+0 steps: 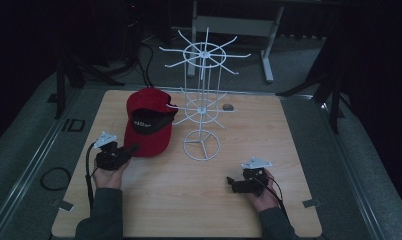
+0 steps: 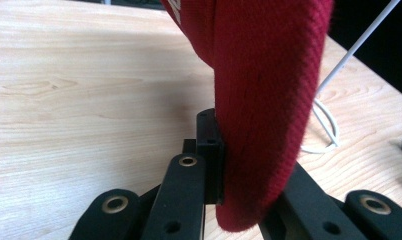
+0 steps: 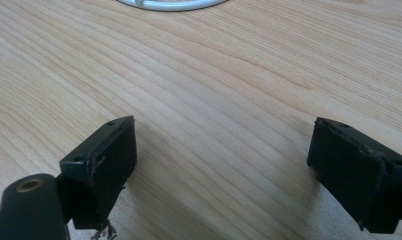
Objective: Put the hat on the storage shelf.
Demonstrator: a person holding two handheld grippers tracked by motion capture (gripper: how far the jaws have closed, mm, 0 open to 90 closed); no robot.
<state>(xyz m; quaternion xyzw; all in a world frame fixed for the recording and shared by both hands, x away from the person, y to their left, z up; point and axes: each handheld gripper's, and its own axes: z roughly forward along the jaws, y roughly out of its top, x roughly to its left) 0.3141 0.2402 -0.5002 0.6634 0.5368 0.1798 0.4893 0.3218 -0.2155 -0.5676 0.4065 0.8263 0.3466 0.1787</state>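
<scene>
On the left of the worktop (image 1: 154,200) our left gripper (image 1: 120,154) has its fingers (image 2: 211,150) closed on the brim of the red cap (image 1: 148,125). In the left gripper view the brim hangs edge-on between the two black pads, pinched from both sides, with the woven red cloth bulging slightly over the nearer pad. The cap itself lies on the left half of the wooden surface, crown toward the far edge and its dark inner lining turned up, just beside the white wire rack (image 1: 203,105), one of whose lower prongs reaches over the crown.

We judge the cap light and easy to lift with one gripper. The crown looks soft and would likely collapse or fold if we pinched it, while the brim is stiffer and gives the pads a flat, firm bite, so the brim seems the right place to hold. The knitted surface looks rough enough not to slip. The risk we see is snagging cloth on the thin prongs, which look springy and could tip the light rack if pulled.

Further right, the rack stands on its ring base near the middle of the worktop. At the right side, our right gripper (image 1: 236,183) rests low over bare wood, fingers (image 3: 101,155) spread wide apart and holding nothing.
</scene>
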